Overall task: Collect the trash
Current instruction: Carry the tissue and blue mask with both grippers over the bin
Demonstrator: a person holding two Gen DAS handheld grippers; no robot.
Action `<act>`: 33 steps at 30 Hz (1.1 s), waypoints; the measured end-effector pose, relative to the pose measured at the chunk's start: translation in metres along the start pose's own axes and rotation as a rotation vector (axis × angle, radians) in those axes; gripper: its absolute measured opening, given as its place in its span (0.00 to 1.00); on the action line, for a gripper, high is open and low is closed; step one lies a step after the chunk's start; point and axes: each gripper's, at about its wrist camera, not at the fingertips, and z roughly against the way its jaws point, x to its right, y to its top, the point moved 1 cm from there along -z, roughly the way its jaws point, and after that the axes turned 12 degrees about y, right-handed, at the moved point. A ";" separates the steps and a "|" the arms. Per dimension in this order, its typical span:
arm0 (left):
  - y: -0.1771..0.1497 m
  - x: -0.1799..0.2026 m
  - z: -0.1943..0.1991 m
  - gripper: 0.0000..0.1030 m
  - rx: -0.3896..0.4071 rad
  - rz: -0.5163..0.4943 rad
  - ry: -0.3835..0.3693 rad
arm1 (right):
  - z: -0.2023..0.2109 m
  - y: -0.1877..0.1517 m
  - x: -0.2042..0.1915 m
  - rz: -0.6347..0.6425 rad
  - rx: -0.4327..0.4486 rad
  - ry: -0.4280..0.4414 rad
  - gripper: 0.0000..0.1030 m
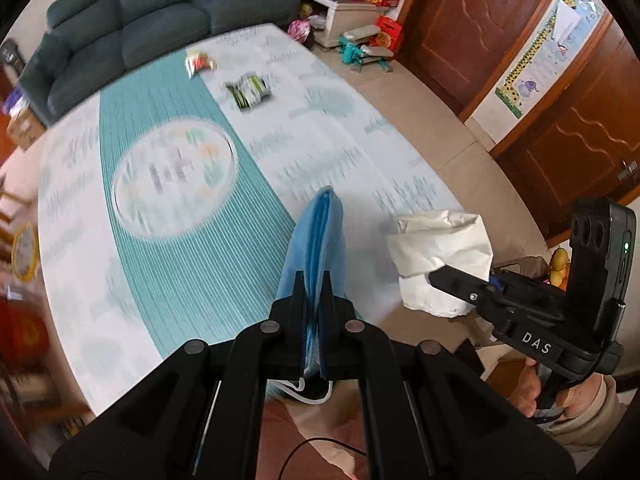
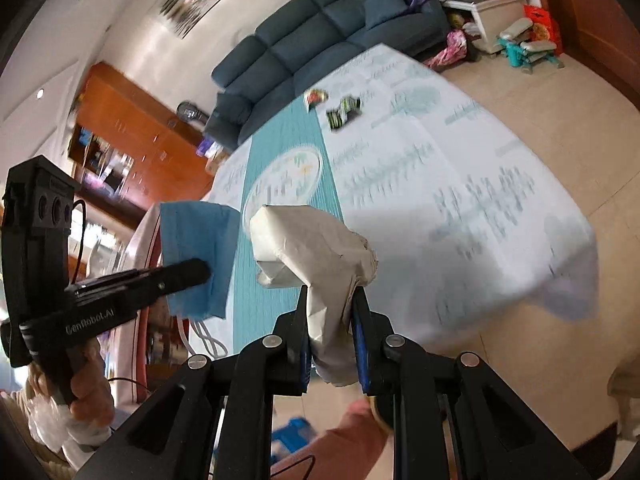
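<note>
Nearest the lens, we find the left tongs (image 1: 314, 280) clamped flat on a blue mask (image 1: 320, 232), its white ear loops hanging below the jaws. We find the right tongs (image 2: 332, 300) clamped on a crumpled white paper (image 2: 312, 240), which bulges out ahead of the pads. Both items hang clear of the counter (image 1: 340, 152), held over its near edge and side by side.

Progress, in our judgement: two pieces are lifted and in transit, neither yet deposited. We see no bin or bag for certain in either view, so we cannot say where they are to go.

Outstanding on the counter, at the far end near the sofa (image 1: 132, 12), well apart from both tongs:
- one red-and-white wrapper (image 1: 199, 62);
- one green-and-black wrapper (image 1: 249, 90), just beside the first.

Count:
- trash in hand: two (one mask, one paper);
- trash still lying: two wrappers;
- tongs: two, both occupied.

We judge the task roughly half done, with deposit of the present load and one more trip for the wrappers remaining. Motion blur smears the counter print; smaller scraps could escape notice.
</note>
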 end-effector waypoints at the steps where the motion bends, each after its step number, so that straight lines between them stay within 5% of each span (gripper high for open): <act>1: -0.016 0.010 0.002 0.01 -0.011 0.018 0.005 | 0.006 -0.011 0.003 0.010 -0.021 0.002 0.17; 10: -0.130 0.061 0.004 0.01 -0.123 0.126 0.023 | 0.024 -0.094 0.018 0.007 -0.165 0.007 0.17; 17: -0.186 0.063 -0.034 0.02 -0.219 0.177 0.036 | -0.009 -0.134 0.030 -0.010 -0.225 -0.044 0.17; 27: -0.258 0.059 -0.143 0.02 -0.284 0.152 0.055 | -0.105 -0.220 0.103 -0.113 -0.314 -0.147 0.17; 33: -0.297 0.049 -0.234 0.02 -0.330 0.224 0.042 | -0.169 -0.266 0.165 -0.204 -0.346 -0.192 0.17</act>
